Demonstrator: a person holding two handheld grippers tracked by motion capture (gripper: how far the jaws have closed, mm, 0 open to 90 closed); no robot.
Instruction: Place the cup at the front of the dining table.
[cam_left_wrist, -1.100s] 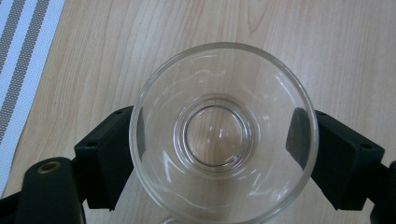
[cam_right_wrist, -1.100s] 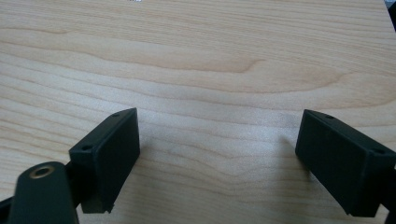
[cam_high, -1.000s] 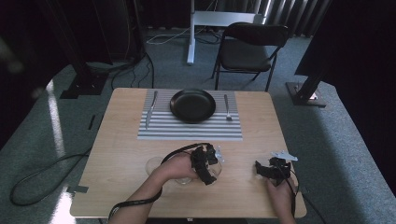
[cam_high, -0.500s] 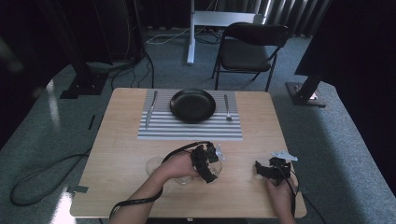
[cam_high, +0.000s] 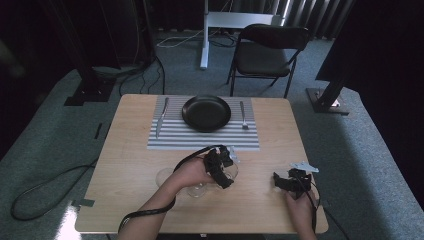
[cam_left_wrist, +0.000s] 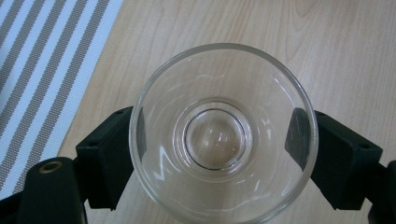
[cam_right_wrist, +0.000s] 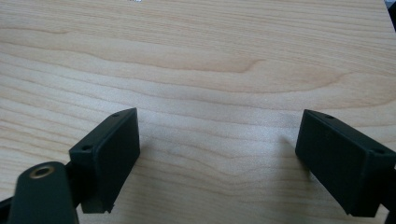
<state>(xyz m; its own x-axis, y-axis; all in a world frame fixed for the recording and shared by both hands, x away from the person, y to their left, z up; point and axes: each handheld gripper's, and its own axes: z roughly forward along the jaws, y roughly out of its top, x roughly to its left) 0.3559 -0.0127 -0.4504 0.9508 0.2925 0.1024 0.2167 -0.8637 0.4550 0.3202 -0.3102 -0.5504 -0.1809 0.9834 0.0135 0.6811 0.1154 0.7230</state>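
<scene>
Two hand-held grippers work at the near edge of the desk (cam_high: 130, 165). The left hand-held gripper (cam_left_wrist: 219, 154) has its jaws pressed against opposite sides of a clear drinking glass (cam_left_wrist: 223, 135), one pad on each flank just below the rim, so the glass is pinched across its width. In the high view this glass (cam_high: 227, 172) sits near the middle of the desk's front half, just short of the striped placemat (cam_high: 200, 140), with the left hand-held gripper (cam_high: 220, 167) over it. Beside the hand lie what look like more glassware (cam_high: 167, 176), too faint to make out.

The glass looks thin-walled, rigid and smooth: probably light, but slippery and breakable, so a firm, even squeeze on the straight wall below the rim seems the safest hold, kept upright and set down gently.

The right hand-held gripper (cam_right_wrist: 219, 154) stands with its jaws spread wide over bare wood, holding nothing; in the high view it (cam_high: 292, 181) rests near the desk's right front corner.

Farther off, the placemat carries a black plate (cam_high: 206, 112), a knife (cam_high: 160, 117) to its left and a fork (cam_high: 243, 115) to its right. Beyond the desk stands a dark folding chair (cam_high: 267, 50).
</scene>
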